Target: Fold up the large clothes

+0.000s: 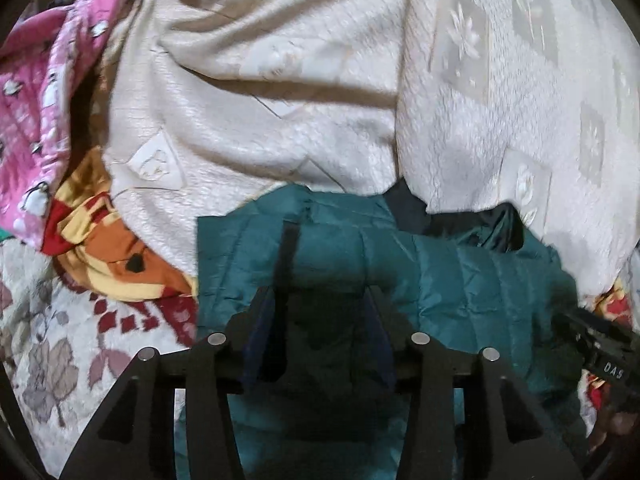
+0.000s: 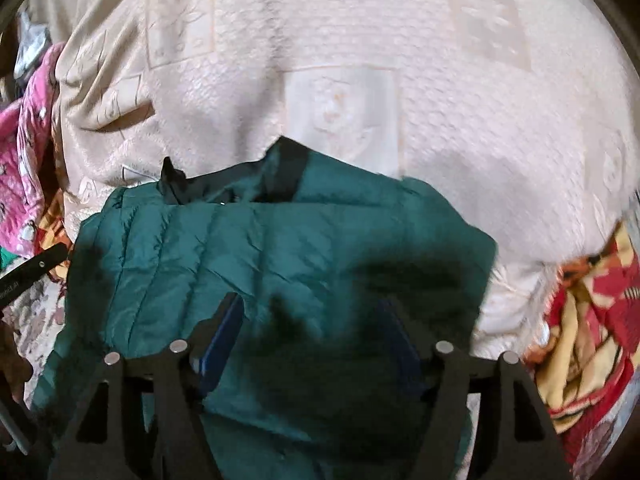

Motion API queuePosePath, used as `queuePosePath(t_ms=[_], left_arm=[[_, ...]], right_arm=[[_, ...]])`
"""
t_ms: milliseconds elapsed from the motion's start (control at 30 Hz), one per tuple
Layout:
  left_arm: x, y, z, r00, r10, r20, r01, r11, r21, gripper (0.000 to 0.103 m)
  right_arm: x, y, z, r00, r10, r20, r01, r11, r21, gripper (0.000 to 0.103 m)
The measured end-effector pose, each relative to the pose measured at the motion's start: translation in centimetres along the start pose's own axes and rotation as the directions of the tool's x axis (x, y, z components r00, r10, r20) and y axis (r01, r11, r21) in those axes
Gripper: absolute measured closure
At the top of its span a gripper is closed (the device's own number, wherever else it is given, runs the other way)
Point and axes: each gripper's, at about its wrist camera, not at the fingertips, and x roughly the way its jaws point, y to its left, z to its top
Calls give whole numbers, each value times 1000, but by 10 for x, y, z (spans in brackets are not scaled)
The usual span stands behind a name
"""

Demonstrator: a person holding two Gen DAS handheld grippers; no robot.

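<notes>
Jaws of the left gripper stand parted above the teal quilted jacket, one finger to each side of a puffed roll of the fabric, nothing pinched between them; the tool points forward and down over the garment. The right gripper hangs likewise over the same jacket, its blue-padded fingers spread wide with the cloth below them and no fold caught. Each tool shows at the edge of the other's view, so the two work side by side. The jacket lies bunched in a heap, black lining showing at its far edge. Beyond it spreads a cream embossed blanket, rumpled on the left. A pink printed quilt and an orange-and-red patterned blanket lie off to the left.
</notes>
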Motion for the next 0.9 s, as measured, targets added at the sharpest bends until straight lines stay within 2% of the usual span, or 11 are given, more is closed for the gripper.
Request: queuePosePath(t_ms=[167, 233, 300, 433, 567, 667, 800, 900], left_arm=[[41, -2, -9, 992, 49, -112, -49, 999, 2, 81], [51, 0, -14, 990, 53, -128, -54, 999, -1, 81], [53, 1, -17, 991, 54, -119, -54, 999, 4, 80], [55, 0, -18, 991, 68, -115, -66, 998, 22, 80], [55, 1, -18, 992, 67, -111, -66, 998, 18, 80], [55, 0, -19, 992, 73, -105, -71, 997, 24, 80], [56, -6, -24, 991, 86, -99, -83, 996, 36, 75], [57, -11, -27, 989, 111, -94, -107, 993, 44, 72]], right_arm=[[43, 25, 6, 998, -60, -30, 58, 997, -55, 30], [64, 25, 0, 993, -95, -66, 90, 994, -66, 29], [72, 22, -5, 994, -94, -57, 90, 994, -66, 29], [60, 23, -5, 994, -85, -64, 81, 995, -63, 29], [16, 23, -13, 998, -48, -46, 46, 997, -55, 28], [-2, 19, -27, 995, -91, -50, 88, 994, -71, 28], [13, 1, -42, 984, -130, -118, 124, 991, -50, 28], [31, -1, -47, 985, -120, -127, 115, 992, -45, 28]])
